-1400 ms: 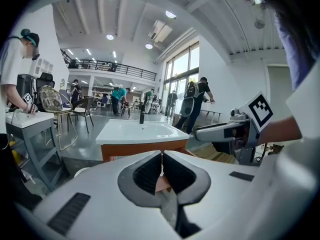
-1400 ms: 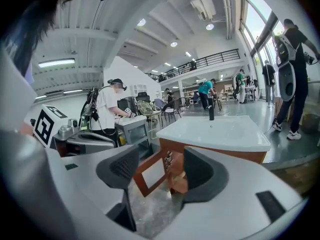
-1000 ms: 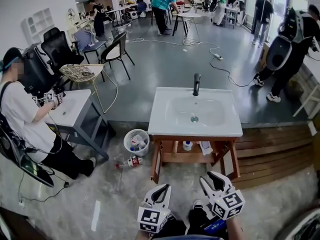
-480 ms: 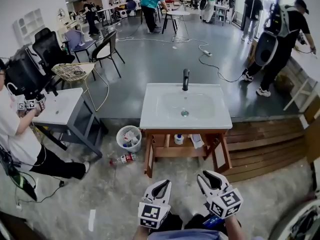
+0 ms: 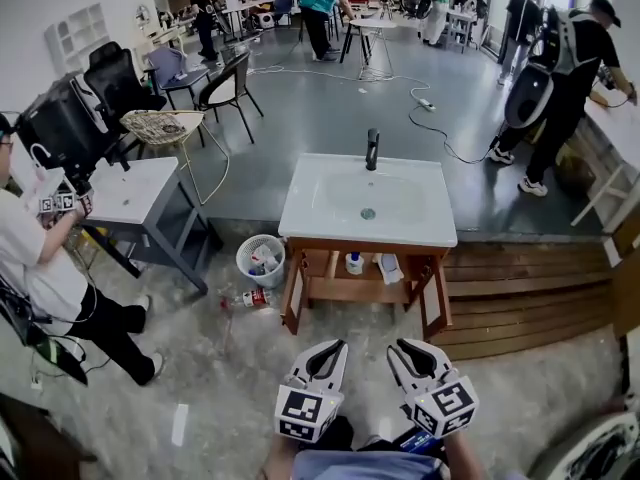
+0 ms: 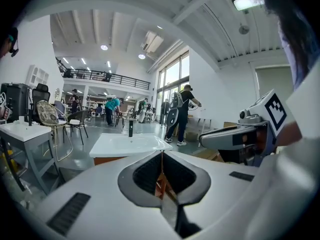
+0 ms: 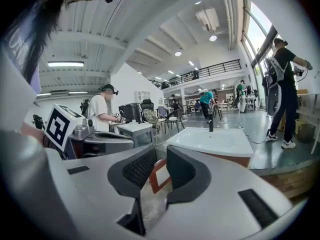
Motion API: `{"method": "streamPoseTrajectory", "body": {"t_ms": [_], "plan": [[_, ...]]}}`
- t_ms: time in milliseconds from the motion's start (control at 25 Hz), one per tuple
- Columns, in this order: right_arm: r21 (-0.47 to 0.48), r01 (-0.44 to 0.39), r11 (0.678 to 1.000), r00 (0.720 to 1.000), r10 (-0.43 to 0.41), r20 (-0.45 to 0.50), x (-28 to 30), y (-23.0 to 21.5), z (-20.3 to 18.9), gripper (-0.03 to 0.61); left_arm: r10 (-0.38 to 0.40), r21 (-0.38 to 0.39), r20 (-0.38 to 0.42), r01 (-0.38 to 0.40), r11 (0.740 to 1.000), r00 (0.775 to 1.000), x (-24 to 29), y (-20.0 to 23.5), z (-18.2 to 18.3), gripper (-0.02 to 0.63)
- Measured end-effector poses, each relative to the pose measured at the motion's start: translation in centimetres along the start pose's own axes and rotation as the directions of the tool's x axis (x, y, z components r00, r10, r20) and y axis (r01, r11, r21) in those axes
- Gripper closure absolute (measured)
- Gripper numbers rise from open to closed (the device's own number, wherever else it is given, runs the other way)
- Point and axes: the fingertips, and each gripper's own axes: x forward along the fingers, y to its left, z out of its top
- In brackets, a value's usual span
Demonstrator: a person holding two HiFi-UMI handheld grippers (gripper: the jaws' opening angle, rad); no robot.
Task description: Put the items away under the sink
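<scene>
Right gripper (image 5: 398, 346) just closing, narrowly apart, empty; left gripper (image 5: 337, 345) together; the plastic bottle (image 5: 255, 297) seems light, slick: grasp mid-body.

1. No word, brand name or numeral can be read in any view.
2. The white cube on the left gripper (image 5: 337, 347) bears a black-and-white square marker (image 5: 303, 409): coded blocks, not lettering.
3. The white cube on the right gripper (image 5: 396, 348) bears a like square marker (image 5: 450, 401), equally letterless.
4. The clear plastic bottle (image 5: 252, 299) lying on the floor has a red label, its print too small to read.
5. The small white bottle (image 5: 354, 263) on the brown wooden shelf (image 5: 350, 289) shows a label too small to read.
</scene>
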Motion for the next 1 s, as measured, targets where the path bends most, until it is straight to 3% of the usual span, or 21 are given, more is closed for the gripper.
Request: {"method": "streamPoseTrajectory", "body": {"t_ms": [400, 1000], "plan": [[0.019, -0.015, 1.0, 1.0, 0.014, 0.023, -7.8, 1.6, -2.5, 0.494, 0.047, 0.039, -0.018, -0.046, 0.998, 0.999, -4.7, -6.7, -0.8, 0.595], [-0.048, -0.066, 0.997, 0.997, 0.068, 0.032, -15.5, 4.6, -5.7, 0.504, 0.063, 0.041, -0.005, -0.062, 0.997, 0.998, -8.8, -15.2, -3.0, 0.595]]}}
